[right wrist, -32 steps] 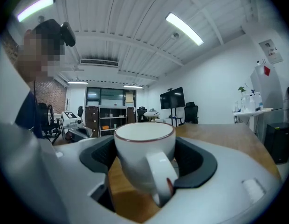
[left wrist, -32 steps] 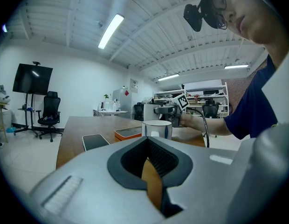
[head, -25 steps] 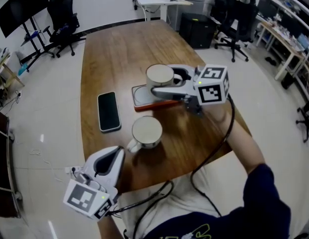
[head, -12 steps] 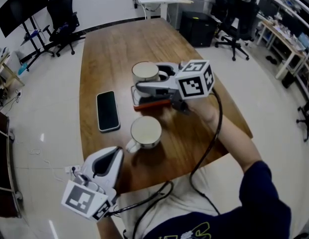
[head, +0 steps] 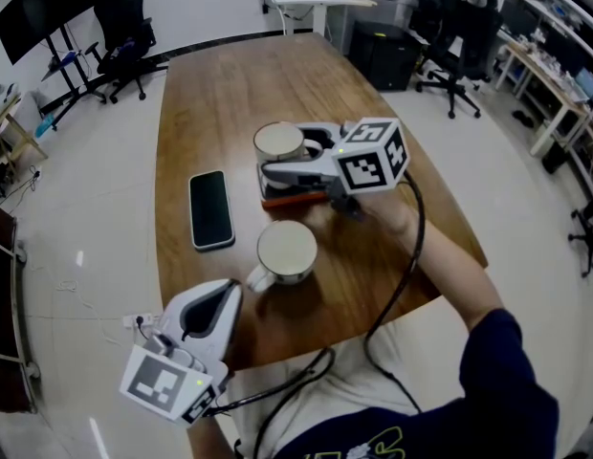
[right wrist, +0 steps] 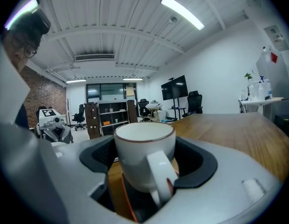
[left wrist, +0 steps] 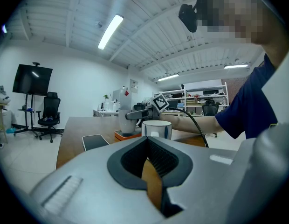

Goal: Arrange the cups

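Looks like the set-down step of the arranging job. Got the right gripper clamped on a white cup, jaws pressed to either side of the body, handle pointing back toward the gripper's own camera, right over the orange-edged pad around the middle of the table. Can't tell whether touching the pad or hanging just above it, tbh. Got the left gripper parked off the near table edge, jaws fully together with nothing between, doing no work at all. Next up, probably: ease the held cup down flat on the pad, check for a level seat, then spread the jaws and back straight out so as not to clip the handle or drag the cup off. After that, guessing at a go for the second cup, standing upright on bare wood just nearer than the pad, handle sticking out to the lower left in the head view, so better to come in from a side clear of that handle. Worth minding the phone too, lying flat to the left of both cups, apart from the pad but close enough for a careless swing to catch. Quick count: two cups (one held, one free), one pad, one phone, two grippers.
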The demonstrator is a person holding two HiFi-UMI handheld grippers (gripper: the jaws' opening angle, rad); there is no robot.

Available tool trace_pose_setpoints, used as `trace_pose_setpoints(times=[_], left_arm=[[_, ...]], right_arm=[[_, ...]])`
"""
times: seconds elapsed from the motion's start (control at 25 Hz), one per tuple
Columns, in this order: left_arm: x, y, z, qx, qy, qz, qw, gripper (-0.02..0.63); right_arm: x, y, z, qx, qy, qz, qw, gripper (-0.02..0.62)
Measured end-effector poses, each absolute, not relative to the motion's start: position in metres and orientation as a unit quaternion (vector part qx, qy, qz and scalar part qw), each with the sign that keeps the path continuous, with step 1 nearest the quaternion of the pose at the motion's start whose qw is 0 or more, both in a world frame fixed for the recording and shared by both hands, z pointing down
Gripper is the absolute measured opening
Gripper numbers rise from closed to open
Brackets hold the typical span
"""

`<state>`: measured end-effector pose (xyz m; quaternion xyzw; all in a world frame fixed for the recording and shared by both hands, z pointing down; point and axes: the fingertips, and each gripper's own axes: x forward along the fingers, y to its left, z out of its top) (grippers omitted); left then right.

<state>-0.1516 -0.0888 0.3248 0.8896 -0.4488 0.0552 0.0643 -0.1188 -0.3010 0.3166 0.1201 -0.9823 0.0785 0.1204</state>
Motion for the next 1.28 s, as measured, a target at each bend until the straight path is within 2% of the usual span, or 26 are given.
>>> trace_pose_setpoints(times=[0.36,0.6,0.88,1.16,1.28], left_arm=[[-0.15,-0.089,0.324,0.891,-0.446,0.062,0.057,0.003],[-0.153,-0.091,0.323,0.89,-0.447,0.064,0.056,0.003],[-0.152,-0.09,0.324,0.891,-0.447,0.063,0.057,0.003],[-0.152,-0.089,0.326,0.891,-0.447,0.062,0.055,0.003],[-0.152,-0.09,0.324,0.891,-0.447,0.063,0.056,0.003]], right_arm=[[-0.116,-0.304,0.325,0.124,-0.981,0.072,0.132,0.376],[-0.116,-0.304,0.323,0.14,-0.981,0.025,0.131,0.379],[-0.097,-0.302,0.317,0.152,-0.983,0.011,0.106,0.491],[-0.054,-0.284,0.31,0.158,-0.983,0.012,0.091,0.515],[-0.022,-0.274,0.296,0.176,-0.982,0.016,0.064,0.514]])
